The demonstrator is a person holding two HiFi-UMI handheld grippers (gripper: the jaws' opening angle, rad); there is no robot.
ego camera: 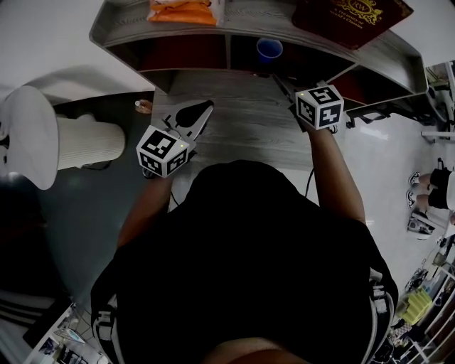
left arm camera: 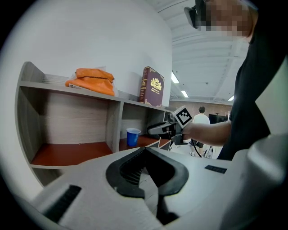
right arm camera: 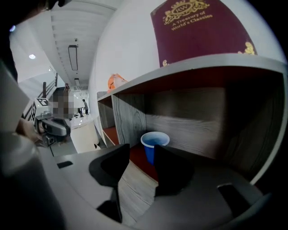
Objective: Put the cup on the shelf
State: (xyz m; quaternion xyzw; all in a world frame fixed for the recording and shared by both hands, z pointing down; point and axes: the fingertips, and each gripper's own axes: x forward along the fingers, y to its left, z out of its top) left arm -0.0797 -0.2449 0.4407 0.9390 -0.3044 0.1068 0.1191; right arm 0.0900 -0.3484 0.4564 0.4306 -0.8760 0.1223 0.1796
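A blue cup (ego camera: pixel 269 48) stands upright in the middle compartment of the grey shelf (ego camera: pixel 398 53), on its red floor. My right gripper (ego camera: pixel 277 79) is just in front of that compartment, open, with nothing between its jaws. In the right gripper view the cup (right arm camera: pixel 154 146) stands beyond the right gripper (right arm camera: pixel 140 150), apart from it and partly hidden by one jaw. My left gripper (ego camera: pixel 207 106) hangs over the grey table to the left, shut and empty. In the left gripper view the cup (left arm camera: pixel 132 136) stands left of the right gripper (left arm camera: pixel 155 130).
On top of the shelf lie an orange bag (ego camera: pixel 181 11) and a maroon book (ego camera: pixel 352 18). The left compartment (left arm camera: pixel 67 152) holds nothing. A white ribbed cylinder (ego camera: pixel 89 144) stands left of the grey table (ego camera: pixel 242 128). People stand in the far background.
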